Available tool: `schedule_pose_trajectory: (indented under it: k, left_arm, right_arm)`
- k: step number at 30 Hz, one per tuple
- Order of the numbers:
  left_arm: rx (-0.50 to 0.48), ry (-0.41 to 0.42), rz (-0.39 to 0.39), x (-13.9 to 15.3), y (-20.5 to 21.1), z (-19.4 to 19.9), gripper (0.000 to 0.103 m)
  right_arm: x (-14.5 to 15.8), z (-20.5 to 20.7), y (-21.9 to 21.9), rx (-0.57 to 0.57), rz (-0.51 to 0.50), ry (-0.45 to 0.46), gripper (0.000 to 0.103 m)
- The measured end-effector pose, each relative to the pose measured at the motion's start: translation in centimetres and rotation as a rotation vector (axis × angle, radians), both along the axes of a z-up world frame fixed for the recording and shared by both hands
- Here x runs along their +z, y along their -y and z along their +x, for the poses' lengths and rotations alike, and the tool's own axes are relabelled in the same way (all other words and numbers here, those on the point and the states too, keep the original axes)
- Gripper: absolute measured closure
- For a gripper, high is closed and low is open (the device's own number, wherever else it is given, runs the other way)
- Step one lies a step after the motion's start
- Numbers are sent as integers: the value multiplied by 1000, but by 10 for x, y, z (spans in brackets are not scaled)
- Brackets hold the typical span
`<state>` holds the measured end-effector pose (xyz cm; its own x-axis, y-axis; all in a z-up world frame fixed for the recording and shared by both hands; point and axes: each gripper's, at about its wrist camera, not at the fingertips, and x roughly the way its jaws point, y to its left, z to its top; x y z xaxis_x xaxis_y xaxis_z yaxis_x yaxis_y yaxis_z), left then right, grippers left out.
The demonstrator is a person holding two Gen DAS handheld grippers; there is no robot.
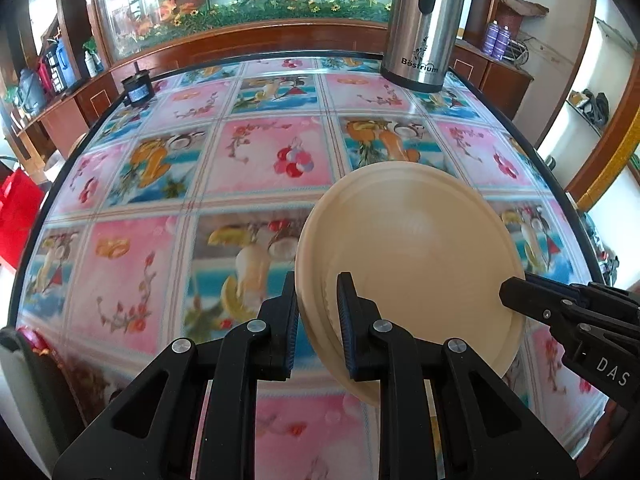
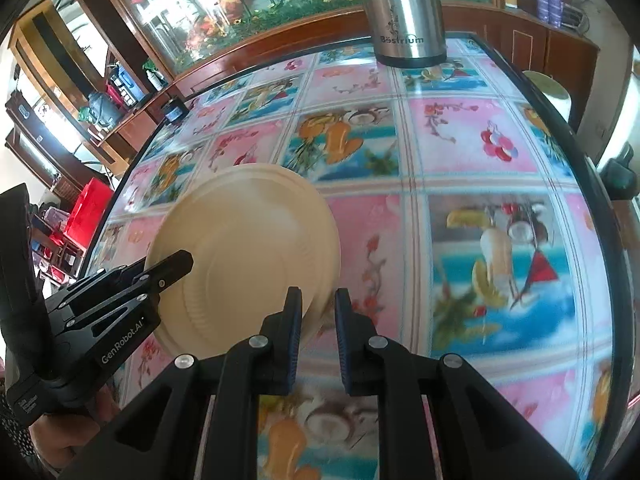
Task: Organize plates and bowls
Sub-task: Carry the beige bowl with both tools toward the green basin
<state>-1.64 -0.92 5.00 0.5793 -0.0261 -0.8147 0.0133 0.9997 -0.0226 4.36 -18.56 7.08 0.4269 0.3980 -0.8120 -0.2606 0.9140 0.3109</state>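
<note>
The plate (image 1: 412, 256) is plain cream. The tablecloth (image 1: 160, 264) has pink and blue squares with printed fruits and flowers. The flask (image 1: 426, 20) is silver steel with a black handle. The grippers' fingers (image 1: 352, 320) are black with blue pads.

Landmark: steel thermos (image 1: 424, 28), upright at the far edge of the table (image 1: 132, 280). Only tall thing on the tabletop, so blocks the far middle-right. Left of the thermos, along the same far edge, just a small dark canister (image 1: 137, 89) near the far-left corner; wide bare strip between the two. Whole stretch of flowery cloth in front of the thermos flat and free, plenty of room to sweep low across. Nearer than the thermos, one cream plate (image 1: 416, 248) held up over the cloth, clamped at the rim by the left gripper (image 1: 318, 320) and the right gripper (image 2: 318, 332), filling the space between them. Behind the thermos, wooden cabinet (image 1: 256, 40) with glass, no way through.
</note>
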Motion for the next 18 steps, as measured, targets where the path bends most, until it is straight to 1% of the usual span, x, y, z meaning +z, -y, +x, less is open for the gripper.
schedule_pose_trajectory:
  k: [11, 18]
  left_arm:
    - [-9, 47, 20, 15, -18, -50, 85]
    - [2, 80, 28, 27, -35, -75, 85]
  right_arm:
    - [5, -42, -17, 18, 12, 18, 86]
    - [16, -66, -31, 46, 17, 48, 85]
